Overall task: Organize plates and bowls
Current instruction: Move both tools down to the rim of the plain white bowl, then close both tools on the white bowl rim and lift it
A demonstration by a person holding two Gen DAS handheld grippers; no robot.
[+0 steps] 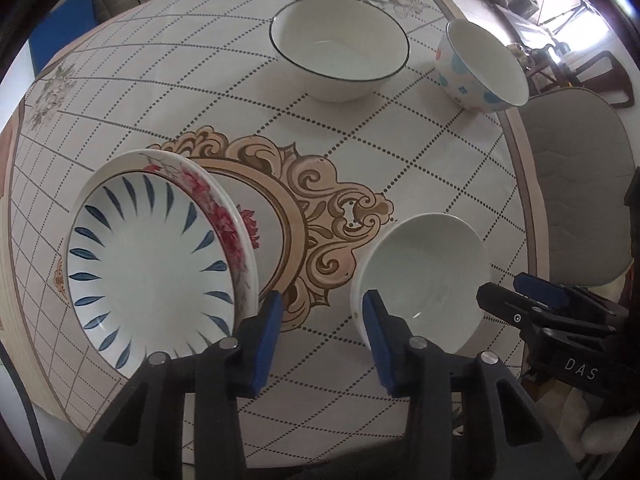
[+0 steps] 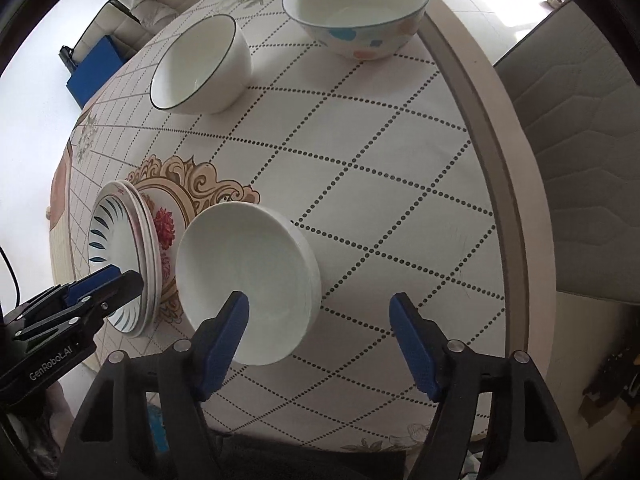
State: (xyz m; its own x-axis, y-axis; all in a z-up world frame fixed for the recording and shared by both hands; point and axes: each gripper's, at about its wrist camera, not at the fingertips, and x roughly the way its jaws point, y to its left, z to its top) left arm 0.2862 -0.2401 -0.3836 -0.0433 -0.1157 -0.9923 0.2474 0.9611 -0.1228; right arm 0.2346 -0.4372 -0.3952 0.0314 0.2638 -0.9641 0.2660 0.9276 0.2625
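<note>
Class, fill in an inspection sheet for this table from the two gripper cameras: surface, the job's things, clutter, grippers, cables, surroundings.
Surface: round table under a patterned cloth.
Job's things: stacked plates, the blue-leaf one on top; plain white bowl; dark-rimmed bowl; spotted bowl.
Clutter: nothing seen.
Grippers: left gripper open, over bare cloth between the plates and the white bowl; right gripper open, one finger in front of the white bowl.
Cables: dark cable at the left edge.
Surroundings: grey chair, blue pad.

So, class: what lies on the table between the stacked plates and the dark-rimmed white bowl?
Only bare patterned tablecloth separates the stacked plates from the dark-rimmed bowl, clearest in the left wrist view.
</note>
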